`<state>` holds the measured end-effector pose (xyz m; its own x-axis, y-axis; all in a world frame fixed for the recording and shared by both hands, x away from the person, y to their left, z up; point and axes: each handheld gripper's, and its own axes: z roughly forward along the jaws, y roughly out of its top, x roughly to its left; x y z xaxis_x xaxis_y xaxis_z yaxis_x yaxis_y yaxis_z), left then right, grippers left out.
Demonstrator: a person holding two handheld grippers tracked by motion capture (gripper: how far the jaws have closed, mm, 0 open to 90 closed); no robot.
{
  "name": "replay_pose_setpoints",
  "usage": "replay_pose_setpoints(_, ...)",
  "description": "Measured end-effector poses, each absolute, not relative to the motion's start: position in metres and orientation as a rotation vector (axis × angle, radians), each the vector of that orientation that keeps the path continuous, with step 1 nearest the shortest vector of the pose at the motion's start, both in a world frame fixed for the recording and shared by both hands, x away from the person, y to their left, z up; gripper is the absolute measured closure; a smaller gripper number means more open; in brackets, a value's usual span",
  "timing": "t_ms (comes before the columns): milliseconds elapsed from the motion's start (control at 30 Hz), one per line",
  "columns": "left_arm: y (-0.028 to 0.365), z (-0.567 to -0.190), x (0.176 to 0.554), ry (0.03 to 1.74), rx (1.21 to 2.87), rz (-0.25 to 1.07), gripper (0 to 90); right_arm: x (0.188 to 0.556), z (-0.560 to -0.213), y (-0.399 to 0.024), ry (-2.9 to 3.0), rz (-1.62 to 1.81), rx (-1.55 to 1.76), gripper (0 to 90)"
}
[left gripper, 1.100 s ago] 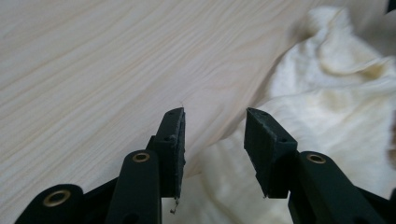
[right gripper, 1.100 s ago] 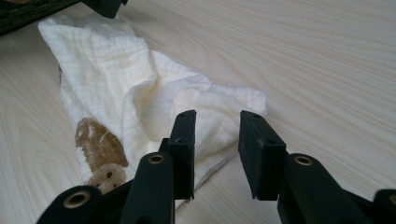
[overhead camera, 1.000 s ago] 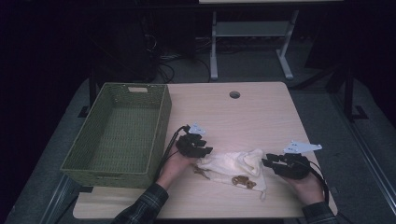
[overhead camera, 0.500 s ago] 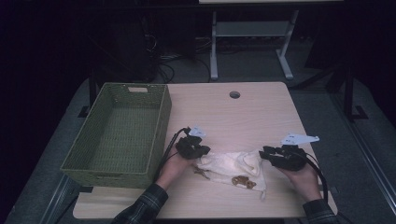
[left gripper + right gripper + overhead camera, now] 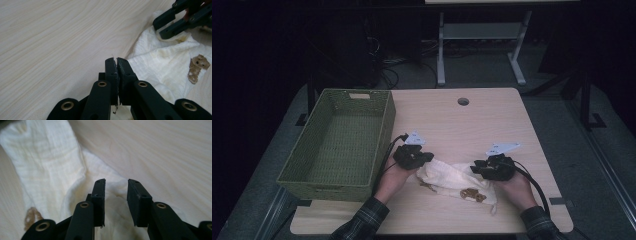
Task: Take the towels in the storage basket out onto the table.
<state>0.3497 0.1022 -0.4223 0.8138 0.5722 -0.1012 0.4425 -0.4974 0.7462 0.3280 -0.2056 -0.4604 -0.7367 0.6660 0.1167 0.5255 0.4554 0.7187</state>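
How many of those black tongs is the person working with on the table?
2. The left black tongs sit at the left edge of the crumpled white cloth, shut on it. The right black tongs are at the cloth's right end.

A wooden table (image 5: 452,120) is seen from above, with a green woven basket (image 5: 337,142) set at its left side. A white cloth (image 5: 452,177) with brown patches is spread near the front edge. The left gripper (image 5: 419,157) is held at the cloth's left end, the right gripper (image 5: 484,169) at its right end.
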Motion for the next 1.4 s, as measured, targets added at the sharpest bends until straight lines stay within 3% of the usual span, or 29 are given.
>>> replay_pose_setpoints(67, 0.102, -0.422, 0.349, 0.744, 2.172, 0.201, 87.3, 0.328, -0.464, -0.203, 2.543, 1.115, 1.028, 68.3)
replay_pose_setpoints(200, 0.102, -0.422, 0.349, 0.744, 2.170, 0.204, 87.3, 0.325, -0.465, -0.201, 2.546, 1.068, 1.004, 82.0)
replay_pose_setpoints(300, 0.103, -0.421, 0.349, 0.750, 2.162, 0.209, 87.4, 0.324, -0.462, -0.204, 2.529, 1.075, 0.998, 85.5)
replay_pose_setpoints(767, 0.109, -0.393, 0.353, 0.787, 2.043, 0.308, 87.4, 0.320, -0.421, -0.246, 2.306, 1.255, 1.037, 86.4)
replay_pose_setpoints(1400, 0.107, -0.365, 0.399, 0.858, 1.926, 0.461, 87.5, 0.359, -0.388, -0.288, 2.113, 1.306, 1.148, 87.1)
